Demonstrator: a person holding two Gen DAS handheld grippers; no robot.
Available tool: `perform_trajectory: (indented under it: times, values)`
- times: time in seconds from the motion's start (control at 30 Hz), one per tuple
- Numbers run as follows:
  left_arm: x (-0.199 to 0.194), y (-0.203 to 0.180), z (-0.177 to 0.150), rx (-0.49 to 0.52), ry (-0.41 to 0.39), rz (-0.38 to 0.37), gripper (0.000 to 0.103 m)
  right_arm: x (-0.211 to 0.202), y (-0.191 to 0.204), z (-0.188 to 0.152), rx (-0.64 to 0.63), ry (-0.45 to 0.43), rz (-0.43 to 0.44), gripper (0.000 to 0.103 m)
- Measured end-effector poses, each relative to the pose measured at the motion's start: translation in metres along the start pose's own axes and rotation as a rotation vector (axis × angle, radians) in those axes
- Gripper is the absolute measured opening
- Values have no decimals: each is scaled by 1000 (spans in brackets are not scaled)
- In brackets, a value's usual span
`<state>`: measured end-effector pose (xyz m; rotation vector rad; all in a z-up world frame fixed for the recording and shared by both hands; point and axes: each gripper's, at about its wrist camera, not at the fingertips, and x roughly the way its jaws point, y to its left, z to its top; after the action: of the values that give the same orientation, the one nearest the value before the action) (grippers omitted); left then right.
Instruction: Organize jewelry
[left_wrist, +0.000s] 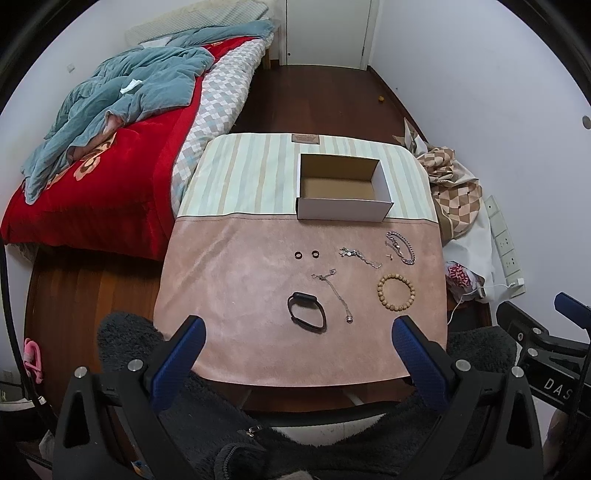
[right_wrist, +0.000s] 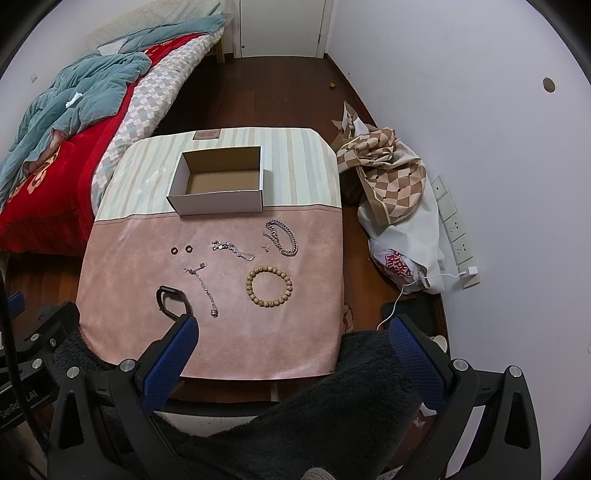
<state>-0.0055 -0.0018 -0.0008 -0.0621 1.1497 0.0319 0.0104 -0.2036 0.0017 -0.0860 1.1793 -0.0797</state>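
Observation:
An open white cardboard box (left_wrist: 343, 210) (right_wrist: 218, 201) stands empty at the far side of the table. In front of it on the pink cloth lie two dark rings (left_wrist: 306, 254) (right_wrist: 181, 249), a black band (left_wrist: 307, 312) (right_wrist: 170, 300), a wooden bead bracelet (left_wrist: 396, 291) (right_wrist: 269, 288), a silver chain bracelet (left_wrist: 402, 246) (right_wrist: 283, 236), a tiny earring (left_wrist: 389, 256) and two thin silver necklaces (left_wrist: 360, 256) (left_wrist: 334, 293) (right_wrist: 232, 249) (right_wrist: 205, 288). My left gripper (left_wrist: 299, 328) and right gripper (right_wrist: 293, 326) hover open and empty above the table's near edge.
The table (left_wrist: 229, 295) has a bed with a red blanket (left_wrist: 103, 177) close on its left. A heap of bags and cloth (right_wrist: 399, 206) and a power strip (right_wrist: 454, 229) lie on the floor to the right. A dark fleece sleeve (right_wrist: 332, 398) is below the grippers.

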Motion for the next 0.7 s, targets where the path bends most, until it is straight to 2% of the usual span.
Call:
perform_trajectory:
  times: [0.7]
  values:
    - [-4,-4,-1,9,-8,4,103,-8,-5,-2,1,-21,-8,103]
